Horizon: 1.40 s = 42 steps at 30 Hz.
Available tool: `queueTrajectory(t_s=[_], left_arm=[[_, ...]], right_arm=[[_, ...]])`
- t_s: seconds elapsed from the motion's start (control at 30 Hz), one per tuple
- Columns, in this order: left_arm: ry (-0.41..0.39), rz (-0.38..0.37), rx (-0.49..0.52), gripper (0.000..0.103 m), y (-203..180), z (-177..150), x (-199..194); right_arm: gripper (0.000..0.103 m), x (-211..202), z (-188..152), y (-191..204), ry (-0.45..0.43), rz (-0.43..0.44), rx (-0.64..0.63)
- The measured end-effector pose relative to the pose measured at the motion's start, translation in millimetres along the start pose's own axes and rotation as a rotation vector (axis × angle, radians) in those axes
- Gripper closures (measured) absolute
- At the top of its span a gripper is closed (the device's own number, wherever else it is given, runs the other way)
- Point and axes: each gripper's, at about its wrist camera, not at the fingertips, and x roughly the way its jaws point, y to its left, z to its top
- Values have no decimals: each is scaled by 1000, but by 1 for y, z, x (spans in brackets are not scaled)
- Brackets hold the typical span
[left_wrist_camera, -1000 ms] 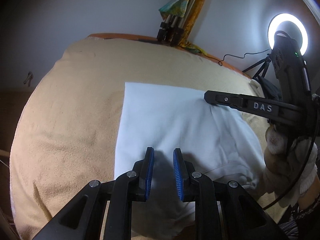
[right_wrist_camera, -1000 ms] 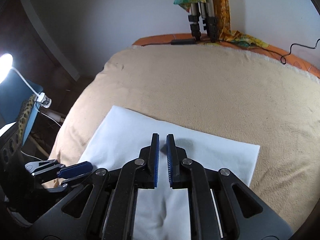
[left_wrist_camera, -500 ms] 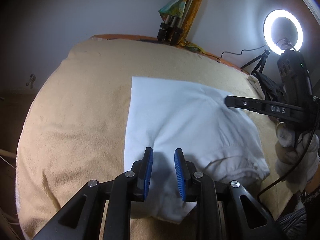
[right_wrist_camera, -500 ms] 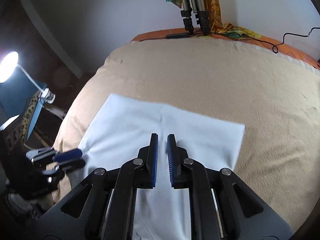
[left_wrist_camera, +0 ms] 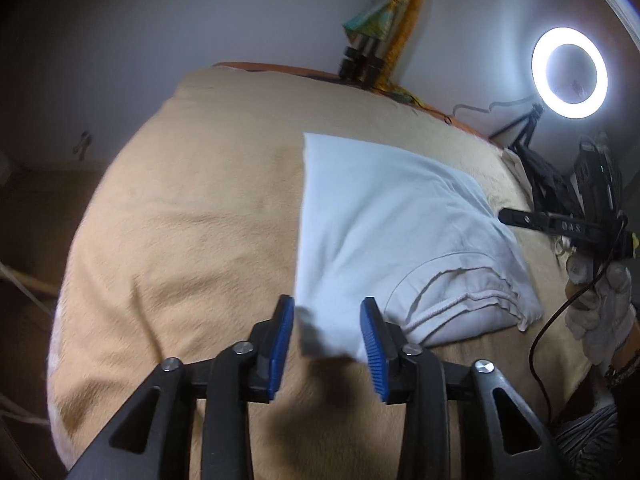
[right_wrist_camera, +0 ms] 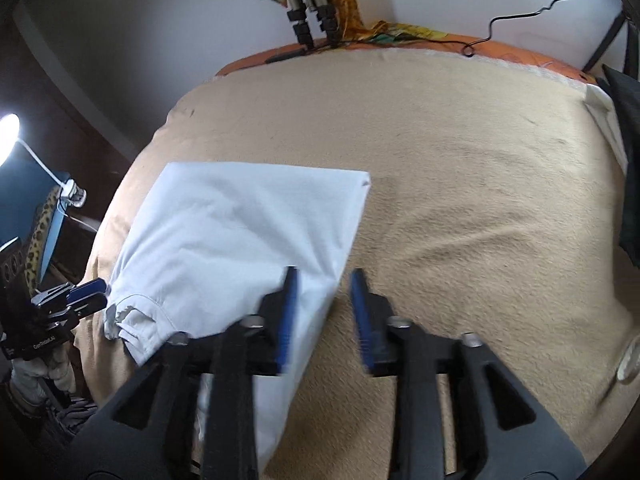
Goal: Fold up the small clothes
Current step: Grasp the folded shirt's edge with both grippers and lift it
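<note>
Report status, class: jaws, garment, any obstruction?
Left gripper open, right gripper open, neither holding. White garment folded flat on tan blanket. Nothing in the way.

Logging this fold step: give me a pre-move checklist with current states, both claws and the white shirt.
1. Left claw open: ok, wide gap between the blue pads.
2. Right claw open: ok.
3. Neither claw holds cloth: ok, nothing pinched.
4. White shirt folded into a rectangle on the beige blanket: ok, far and side edges straight.
5. Layers aligned at the sleeve end: not ok, hems bunched and offset.
6. Underside layers flat: cannot tell, hidden.
</note>
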Motion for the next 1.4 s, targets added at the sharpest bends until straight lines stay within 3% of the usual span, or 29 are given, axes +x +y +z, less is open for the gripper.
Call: queueTrajectory(t_s=[0.03, 0.13, 0.33, 0.43, 0.6, 0.9, 1.0, 1.1, 1.17, 1.27, 1.4], left_arm=[[-12, -12, -33, 55, 5, -2, -8], [-41, -56, -172, 45, 24, -9, -25], [-7, -211, -446, 44, 47, -21, -23], [38, -261, -499, 44, 42, -25, -12], [90, -276, -550, 44, 33, -28, 6], [72, -267, -582, 45, 29, -12, 25], [66, -247, -559, 53, 23, -7, 29], [62, -225, -543, 72, 21, -5, 35], [55, -201, -516, 88, 19, -2, 36], [15, -173, -444, 93, 10, 3, 31], [-39, -162, -357, 95, -4, 10, 17]], right_arm=[[52, -4, -2, -3, -10, 11, 9], [52, -9, -2, -12, -18, 80, 56], [52, -5, -5, -30, -24, 180, 194], [52, 6, -9, -34, -12, 217, 258], [52, 13, -11, -33, -18, 244, 289], [52, 30, 0, -35, -32, 309, 318], [52, 35, 6, -30, -35, 314, 317], [62, 40, 9, -25, -29, 303, 312], [87, 42, 11, -23, -25, 295, 307], [94, 43, 12, -18, -19, 260, 294], [95, 32, 17, -6, -44, 217, 232]])
